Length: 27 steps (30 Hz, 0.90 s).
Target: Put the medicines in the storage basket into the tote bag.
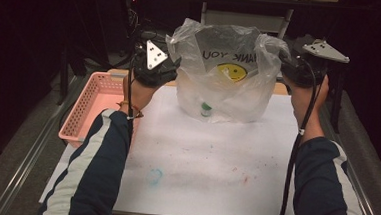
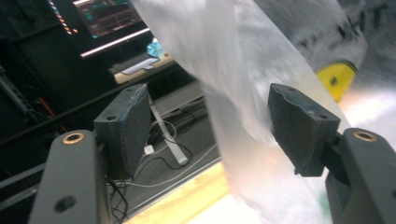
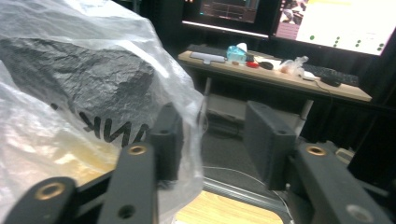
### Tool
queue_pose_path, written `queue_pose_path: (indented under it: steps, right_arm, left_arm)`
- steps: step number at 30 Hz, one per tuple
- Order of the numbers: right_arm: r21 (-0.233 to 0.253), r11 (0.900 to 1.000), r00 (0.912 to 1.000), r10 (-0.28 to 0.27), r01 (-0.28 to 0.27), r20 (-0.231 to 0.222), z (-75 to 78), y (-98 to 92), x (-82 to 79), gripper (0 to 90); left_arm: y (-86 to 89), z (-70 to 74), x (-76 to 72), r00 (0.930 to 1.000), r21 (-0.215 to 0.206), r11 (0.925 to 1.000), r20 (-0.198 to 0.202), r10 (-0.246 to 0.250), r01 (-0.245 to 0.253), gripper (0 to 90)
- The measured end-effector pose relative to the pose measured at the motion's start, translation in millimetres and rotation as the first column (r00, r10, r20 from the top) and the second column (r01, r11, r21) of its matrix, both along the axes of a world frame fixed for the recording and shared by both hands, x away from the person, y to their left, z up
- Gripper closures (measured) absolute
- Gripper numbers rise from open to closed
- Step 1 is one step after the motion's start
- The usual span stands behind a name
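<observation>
One plastic bag (image 1: 225,74) at the tabletop's far edge, one small bottle (image 1: 206,109) inside (green cap), two grippers, left gripper (image 2: 208,126) and right gripper (image 3: 210,140), jaws apart at its handles, one pink basket (image 1: 91,106) at the left edge.

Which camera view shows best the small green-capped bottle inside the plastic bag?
The high view: the small green-capped bottle stands at the bottom of the plastic bag, seen through the clear film. The left gripper view gives a faint green blur at the lower right edge; in the right gripper view I cannot make it out.
</observation>
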State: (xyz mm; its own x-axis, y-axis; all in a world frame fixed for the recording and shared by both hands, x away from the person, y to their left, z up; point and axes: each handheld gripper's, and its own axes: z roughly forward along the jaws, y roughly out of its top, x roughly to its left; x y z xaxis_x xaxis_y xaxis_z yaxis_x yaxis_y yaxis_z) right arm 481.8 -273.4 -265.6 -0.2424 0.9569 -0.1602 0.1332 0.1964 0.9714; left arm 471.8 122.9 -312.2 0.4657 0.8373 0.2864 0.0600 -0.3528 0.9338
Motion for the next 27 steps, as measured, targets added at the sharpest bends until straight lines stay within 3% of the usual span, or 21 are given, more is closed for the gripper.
queue_pose_path:
  steps: [8, 13, 15, 20, 27]
  right_arm:
    - [-0.023, 0.998, 0.9978, 0.06, -0.06, 0.026, 9.7, -0.2, -8.8, 46.2]
    - [-0.03, 0.996, 0.9961, 0.087, -0.087, 0.01, 24.3, -3.6, -12.6, 40.4]
    - [-0.012, 0.996, 0.9961, 0.088, -0.087, 0.011, 29.9, -6.3, -14.9, 39.3]
    - [-0.02, 0.995, 0.9949, 0.1, -0.1, 0.003, 38.5, -7.7, -21.0, 34.8]
    - [-0.048, 0.995, 0.9965, 0.082, -0.083, -0.011, 33.0, -4.0, -26.1, 31.2]
  left_arm:
    - [-17.8, -23.1, 2.2, 0.9976, 0.04, 0.9988, -0.064, -0.026, 0.028, 31.0]
    - [-28.7, -30.4, 7.0, 0.9963, 0.065, 0.9976, -0.084, -0.018, 0.023, 31.2]
    - [-33.0, -32.5, 9.4, 0.9962, 0.096, 0.9953, -0.084, 0.02, -0.012, 33.0]
    - [-33.5, -32.7, 18.7, 0.992, 0.102, 0.9926, -0.101, 0.075, -0.065, 36.5]
    - [-28.0, -31.8, 20.3, 0.9892, 0.09, 0.993, -0.117, 0.088, -0.077, 34.6]
